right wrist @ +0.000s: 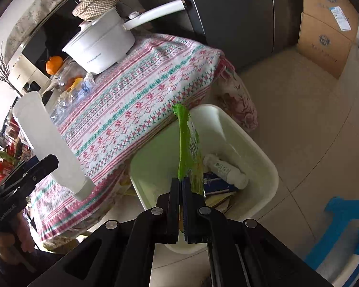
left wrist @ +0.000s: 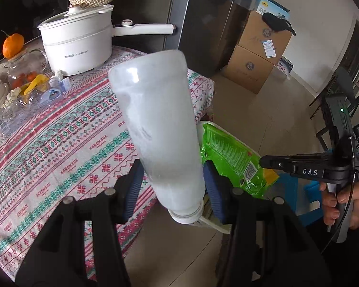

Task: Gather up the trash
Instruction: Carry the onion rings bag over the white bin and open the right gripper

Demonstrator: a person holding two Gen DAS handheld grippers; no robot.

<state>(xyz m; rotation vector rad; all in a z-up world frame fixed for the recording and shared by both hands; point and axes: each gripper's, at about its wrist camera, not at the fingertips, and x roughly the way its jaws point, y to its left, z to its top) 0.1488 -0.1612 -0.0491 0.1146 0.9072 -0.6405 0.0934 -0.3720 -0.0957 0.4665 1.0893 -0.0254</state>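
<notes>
Trash is in both tongs: the left tongs (left wrist: 174,189) clamp a frosted white bottle (left wrist: 155,124) above the surface's (left wrist: 59,143) edge, and the right tongs (right wrist: 181,184) pinch a green wrapper (right wrist: 187,141) shut over a cream bin (right wrist: 251,143). Inside the bin lie a small white bottle (right wrist: 225,171) and papers. A white pot (left wrist: 76,45) stands on the surface behind.

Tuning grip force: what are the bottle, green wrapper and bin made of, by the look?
Bottle: frosted translucent plastic, matte, cloudy walls.
Green wrapper: thin glossy plastic film, probably; crinkled and printed.
Bin: smooth cream plastic, likely rigid, with a rounded rim.
</notes>
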